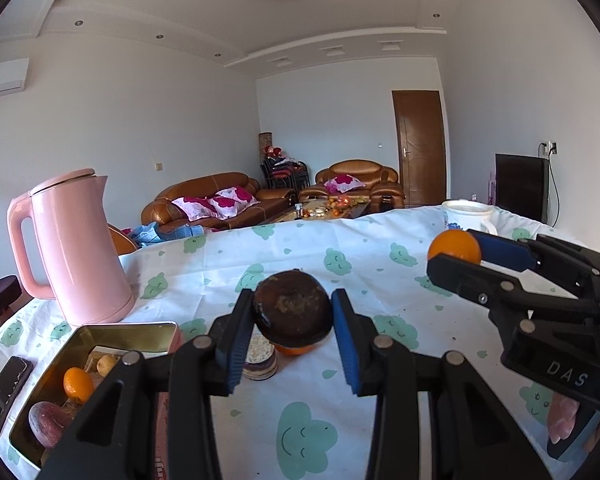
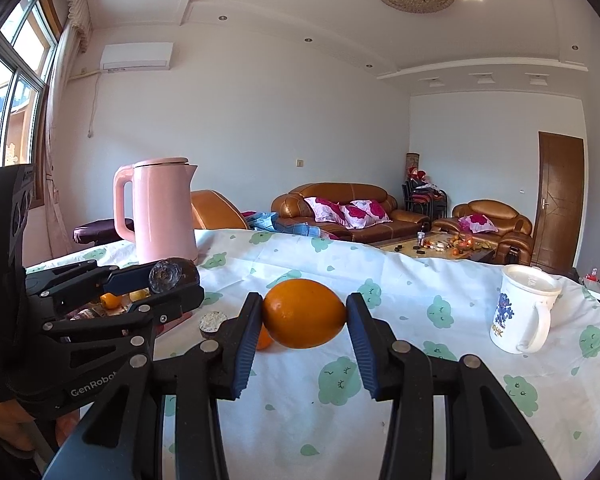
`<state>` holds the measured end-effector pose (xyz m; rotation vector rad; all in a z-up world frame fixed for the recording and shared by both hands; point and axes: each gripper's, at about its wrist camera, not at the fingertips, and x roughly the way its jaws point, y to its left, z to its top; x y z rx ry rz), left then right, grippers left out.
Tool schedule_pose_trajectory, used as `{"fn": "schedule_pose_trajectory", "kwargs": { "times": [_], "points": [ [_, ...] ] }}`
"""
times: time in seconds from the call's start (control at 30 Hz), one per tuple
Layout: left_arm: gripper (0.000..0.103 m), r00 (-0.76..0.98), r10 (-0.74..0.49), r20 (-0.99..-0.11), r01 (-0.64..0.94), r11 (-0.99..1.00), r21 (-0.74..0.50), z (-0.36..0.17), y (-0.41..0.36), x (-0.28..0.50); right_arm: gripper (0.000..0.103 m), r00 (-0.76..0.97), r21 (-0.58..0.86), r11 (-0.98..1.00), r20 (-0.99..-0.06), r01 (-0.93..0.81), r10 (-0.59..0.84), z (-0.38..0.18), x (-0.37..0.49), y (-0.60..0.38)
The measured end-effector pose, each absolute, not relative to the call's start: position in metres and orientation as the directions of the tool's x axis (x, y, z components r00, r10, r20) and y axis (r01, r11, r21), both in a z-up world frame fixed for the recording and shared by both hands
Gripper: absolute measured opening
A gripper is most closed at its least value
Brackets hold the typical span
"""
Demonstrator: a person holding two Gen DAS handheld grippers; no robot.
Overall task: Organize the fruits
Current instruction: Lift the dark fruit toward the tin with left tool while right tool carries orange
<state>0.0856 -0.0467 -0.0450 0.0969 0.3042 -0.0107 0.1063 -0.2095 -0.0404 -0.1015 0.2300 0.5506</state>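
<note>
My left gripper (image 1: 294,310) is shut on a dark brown, wrinkled fruit (image 1: 294,308), held above the tablecloth; in the right wrist view that gripper (image 2: 172,282) shows at the left with the same fruit (image 2: 172,276). My right gripper (image 2: 303,314) is shut on an orange (image 2: 304,314), also lifted; it appears at the right of the left wrist view (image 1: 458,250) gripping the orange (image 1: 454,245). An open gold tin (image 1: 100,340) at lower left holds a small orange (image 1: 77,385), a yellowish fruit (image 1: 106,364) and a reddish fruit (image 1: 48,422). Another orange (image 1: 294,349) lies on the cloth behind the dark fruit.
A pink kettle (image 1: 72,248) stands behind the tin. A small round jar (image 1: 260,360) sits beside the loose orange. A white mug (image 2: 522,312) stands at the right. A phone (image 1: 6,394) lies by the table's left edge. The tablecloth (image 1: 340,420) has green cloud prints.
</note>
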Motion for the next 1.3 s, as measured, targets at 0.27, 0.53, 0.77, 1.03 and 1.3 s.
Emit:
{"fn": "schedule_pose_trajectory", "kwargs": {
  "times": [0.27, 0.53, 0.77, 1.03, 1.3],
  "points": [
    [0.04, 0.954, 0.01, -0.3, 0.019, 0.995, 0.093, -0.046, -0.044, 0.084, 0.045, 0.835, -0.042, 0.854, -0.24, -0.519, 0.495, -0.04, 0.106, -0.206],
    [0.04, 0.953, 0.013, -0.303, 0.015, 0.996, 0.091, -0.047, -0.036, 0.081, 0.045, 0.826, -0.047, 0.847, -0.257, -0.529, 0.502, -0.041, 0.105, -0.195],
    [0.04, 0.953, 0.024, -0.302, 0.002, 0.996, 0.086, -0.045, -0.024, 0.073, 0.045, 0.816, -0.054, 0.838, -0.269, -0.543, 0.512, -0.04, 0.106, -0.184],
    [0.04, 0.953, 0.041, -0.299, -0.016, 0.996, 0.086, -0.039, -0.013, 0.064, 0.045, 0.796, -0.052, 0.818, -0.27, -0.573, 0.541, -0.034, 0.104, -0.171],
    [0.04, 0.948, 0.074, -0.309, -0.051, 0.995, 0.08, -0.036, 0.007, 0.058, 0.045, 0.775, -0.073, 0.791, -0.275, -0.607, 0.569, -0.031, 0.102, -0.149]
  ]
}}
